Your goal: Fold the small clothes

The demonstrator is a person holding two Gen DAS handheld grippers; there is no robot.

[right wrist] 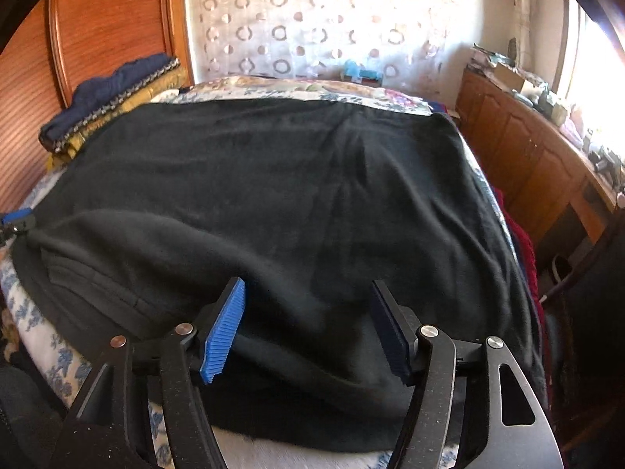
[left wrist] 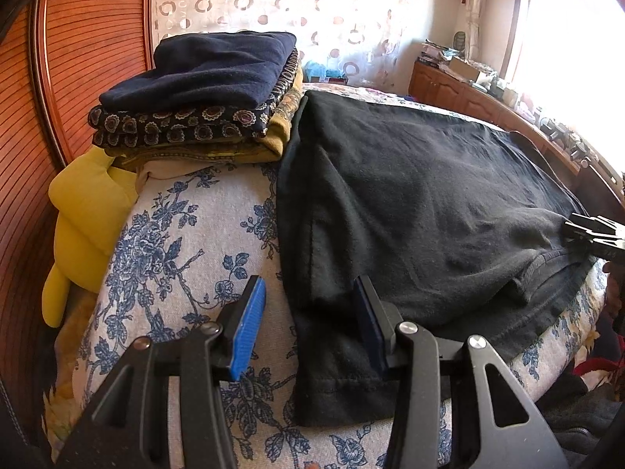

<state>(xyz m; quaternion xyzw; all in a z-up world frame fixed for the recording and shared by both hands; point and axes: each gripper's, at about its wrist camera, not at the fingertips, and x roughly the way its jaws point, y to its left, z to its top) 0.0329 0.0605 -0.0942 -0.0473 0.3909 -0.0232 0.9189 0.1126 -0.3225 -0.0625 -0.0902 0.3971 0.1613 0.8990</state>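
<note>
Covering most of a bed (left wrist: 187, 226) with a blue-flowered spread, a black garment (left wrist: 410, 211) lies flat. A stack of folded clothes (left wrist: 203, 90) sits at its far left corner against a wooden headboard (left wrist: 78, 58). Patterned curtains (right wrist: 312, 19) hang behind, and a cluttered wooden cabinet (right wrist: 519, 144) runs under a bright window on the right.

The left gripper (left wrist: 308, 324) hangs partly open over the garment's near left edge, one pad over the spread, the other over the cloth, pinching nothing. The right gripper (right wrist: 308, 328) stands wide above the near folded edge, empty.

Glare washes out the window, and the garment's right side drops out of sight.
</note>
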